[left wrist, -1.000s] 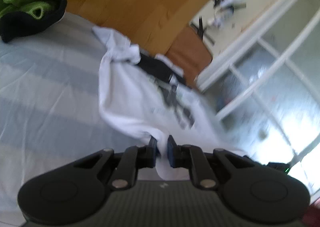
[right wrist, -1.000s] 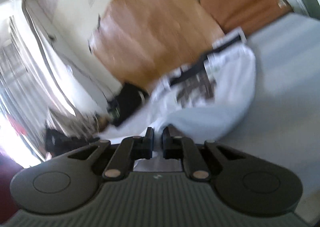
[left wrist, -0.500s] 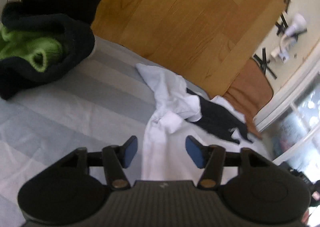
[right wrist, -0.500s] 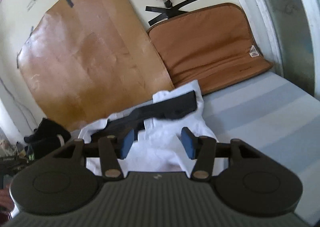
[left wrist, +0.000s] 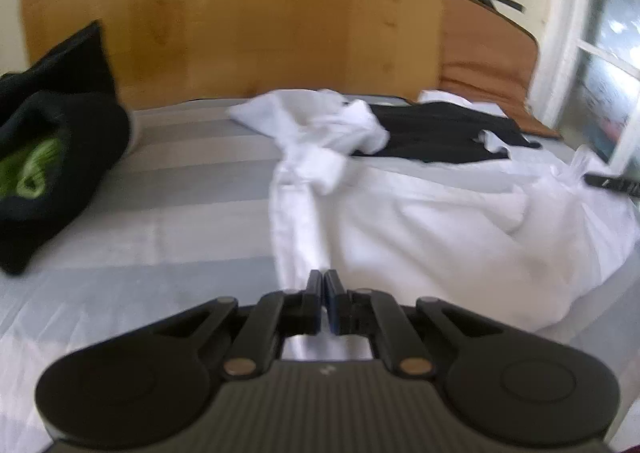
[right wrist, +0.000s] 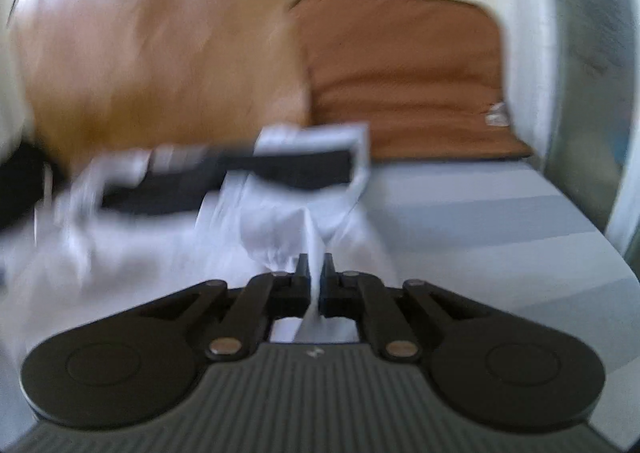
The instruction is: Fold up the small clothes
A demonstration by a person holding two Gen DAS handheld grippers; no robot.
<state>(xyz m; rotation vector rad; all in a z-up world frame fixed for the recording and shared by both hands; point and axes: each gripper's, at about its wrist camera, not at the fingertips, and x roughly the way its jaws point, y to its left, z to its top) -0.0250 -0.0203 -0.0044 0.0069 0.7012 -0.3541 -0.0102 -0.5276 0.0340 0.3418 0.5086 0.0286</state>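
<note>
Striped grey-and-white bedding covers the bed, backed by a wooden board and a brown cushion. On it lies the crumpled white garment with a black panel. The left tool has just closed, pinching a thin edge of that cloth; the right tool has likewise just clamped a white fold, probably to spread it flat for folding. A black-and-green bundle of clothing sits well apart at the left, not in the way.
</note>
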